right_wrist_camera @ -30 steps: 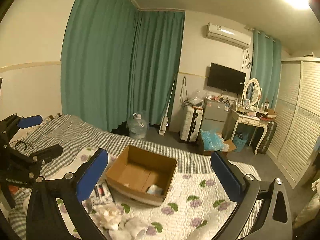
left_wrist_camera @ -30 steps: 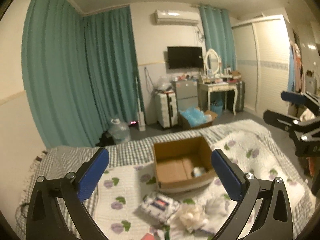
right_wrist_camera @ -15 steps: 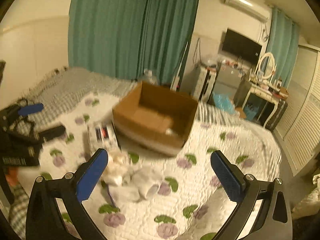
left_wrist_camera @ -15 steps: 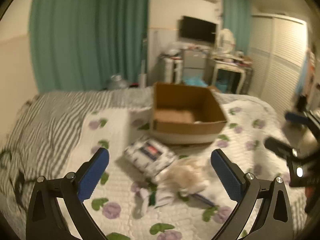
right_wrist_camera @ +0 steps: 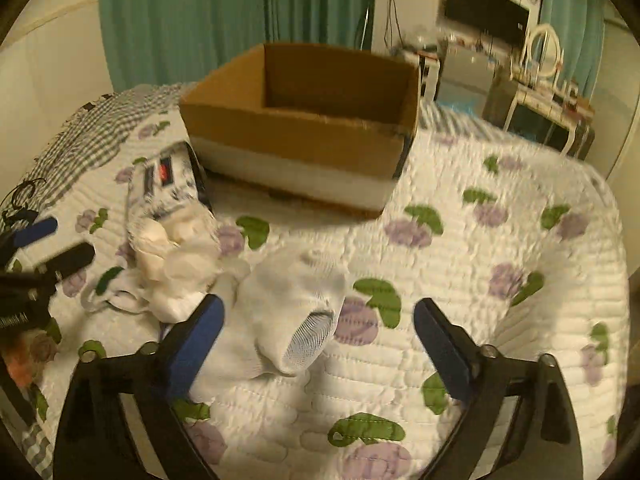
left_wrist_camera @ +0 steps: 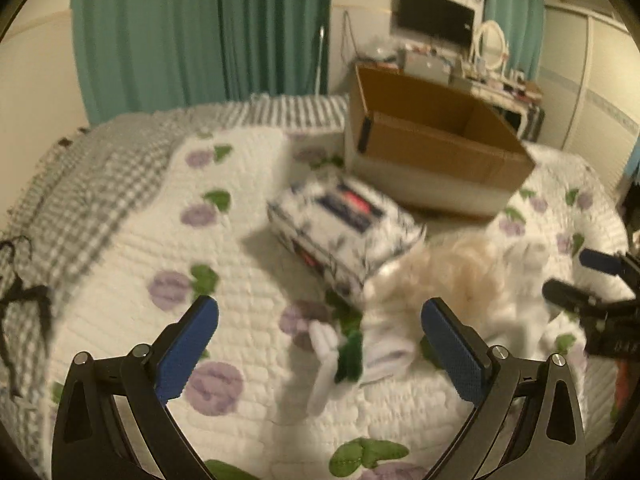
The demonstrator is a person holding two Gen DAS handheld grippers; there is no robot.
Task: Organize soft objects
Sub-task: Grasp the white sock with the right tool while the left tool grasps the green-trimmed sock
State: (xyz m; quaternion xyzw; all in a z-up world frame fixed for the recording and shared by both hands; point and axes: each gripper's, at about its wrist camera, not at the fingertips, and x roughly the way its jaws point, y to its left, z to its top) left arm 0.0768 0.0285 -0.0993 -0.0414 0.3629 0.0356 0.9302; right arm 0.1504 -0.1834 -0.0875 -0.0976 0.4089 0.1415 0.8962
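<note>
Floral quilt [right_wrist_camera: 460, 280] on bed; teal curtains [left_wrist_camera: 200, 32] behind; cardboard box [right_wrist_camera: 304, 128] on quilt. Both hand-held grippers wide, empty.

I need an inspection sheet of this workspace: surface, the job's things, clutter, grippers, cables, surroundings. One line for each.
Surface: bed with floral quilt over a checked blanket.
Job's things: open cardboard box; white sock in front of the right gripper; cream fluffy item; wrapped tissue pack beside the box.
Clutter: small white and green pieces, blurred.
Grippers: left gripper open, empty, above the quilt; right gripper open, sock cuff lying between its fingers, not gripped.
Cables: dark cord on the checked blanket.
Surroundings: teal curtains, television, dressing table with mirror.
</note>
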